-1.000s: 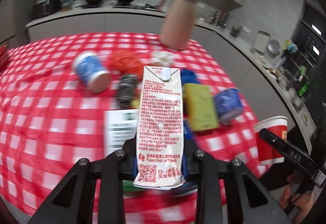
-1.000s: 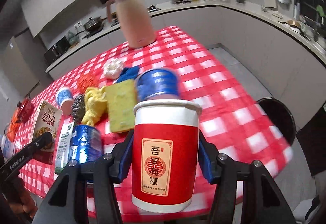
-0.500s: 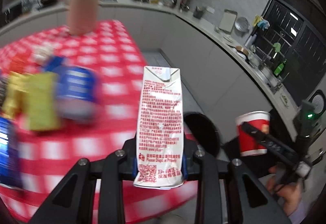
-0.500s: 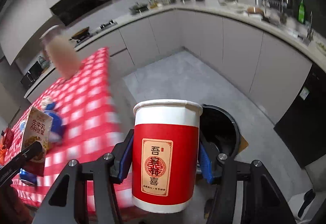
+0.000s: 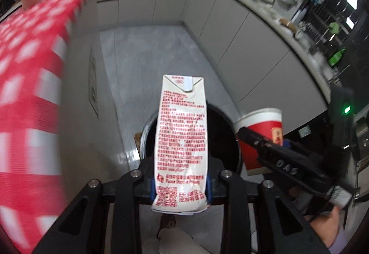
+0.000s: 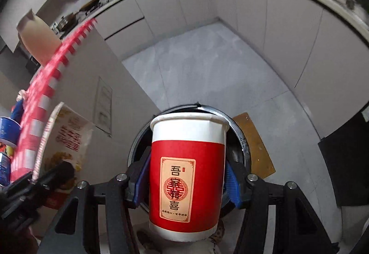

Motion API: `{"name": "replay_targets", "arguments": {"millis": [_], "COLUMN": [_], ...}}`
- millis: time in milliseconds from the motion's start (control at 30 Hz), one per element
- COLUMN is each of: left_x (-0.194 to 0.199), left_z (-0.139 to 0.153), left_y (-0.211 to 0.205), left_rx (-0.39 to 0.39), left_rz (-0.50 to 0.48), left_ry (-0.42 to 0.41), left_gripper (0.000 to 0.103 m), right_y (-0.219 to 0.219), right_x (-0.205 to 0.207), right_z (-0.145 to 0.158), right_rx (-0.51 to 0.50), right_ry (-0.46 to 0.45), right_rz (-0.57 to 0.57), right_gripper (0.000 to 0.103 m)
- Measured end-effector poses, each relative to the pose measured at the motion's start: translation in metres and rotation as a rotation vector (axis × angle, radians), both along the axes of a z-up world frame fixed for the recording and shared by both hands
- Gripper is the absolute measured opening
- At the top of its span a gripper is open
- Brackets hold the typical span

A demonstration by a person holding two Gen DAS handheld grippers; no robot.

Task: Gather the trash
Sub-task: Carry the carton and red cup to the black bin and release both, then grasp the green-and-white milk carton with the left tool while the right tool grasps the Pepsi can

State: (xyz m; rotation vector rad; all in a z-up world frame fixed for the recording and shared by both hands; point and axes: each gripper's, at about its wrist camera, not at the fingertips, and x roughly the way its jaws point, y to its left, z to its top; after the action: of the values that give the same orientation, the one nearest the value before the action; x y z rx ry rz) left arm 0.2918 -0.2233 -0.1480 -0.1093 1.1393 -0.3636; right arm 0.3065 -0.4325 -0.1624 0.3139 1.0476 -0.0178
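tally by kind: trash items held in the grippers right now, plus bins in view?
Milk carton: 1, clamped in the left gripper
Red paper cup: 1, between the right gripper fingers, whose jaws are opening
Black bin: 1, on the floor below both
Total: 3

The grey floor (image 6: 207,74) in the upper middle of the frame lay free, closed in by the cabinets (image 6: 288,30) at the top and right. The checkered table (image 5: 27,97) blocked the left side. In the lower middle, the open bin (image 6: 239,138) was partly covered by the red cup (image 6: 186,168) and the carton (image 5: 181,138).
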Motion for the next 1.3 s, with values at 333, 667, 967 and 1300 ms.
{"name": "replay_targets", "arguments": {"millis": [333, 667, 967, 1300], "left_x": [0.016, -0.008, -0.043, -0.066], "left_z": [-0.020, 0.069, 0.136, 0.156], "left_y": [-0.023, 0.001, 0.048, 0.179], "left_rx": [0.062, 0.059, 0.007, 0.028], "left_rz": [0.042, 0.039, 0.018, 0.134], "left_ry": [0.061, -0.094, -0.183, -0.243], "left_gripper": [0.065, 0.065, 0.068, 0.074], "right_y": [-0.031, -0.025, 0.032, 0.159], "right_x": [0.019, 0.008, -0.025, -0.053], "right_z": [-0.020, 0.028, 0.096, 0.153], "right_rx": [0.010, -0.020, -0.067, -0.053], "right_ry": [0.008, -0.052, -0.117, -0.217], "right_rz": [-0.009, -0.051, -0.072, -0.001], "right_gripper": [0.073, 0.073, 0.073, 0.075]}}
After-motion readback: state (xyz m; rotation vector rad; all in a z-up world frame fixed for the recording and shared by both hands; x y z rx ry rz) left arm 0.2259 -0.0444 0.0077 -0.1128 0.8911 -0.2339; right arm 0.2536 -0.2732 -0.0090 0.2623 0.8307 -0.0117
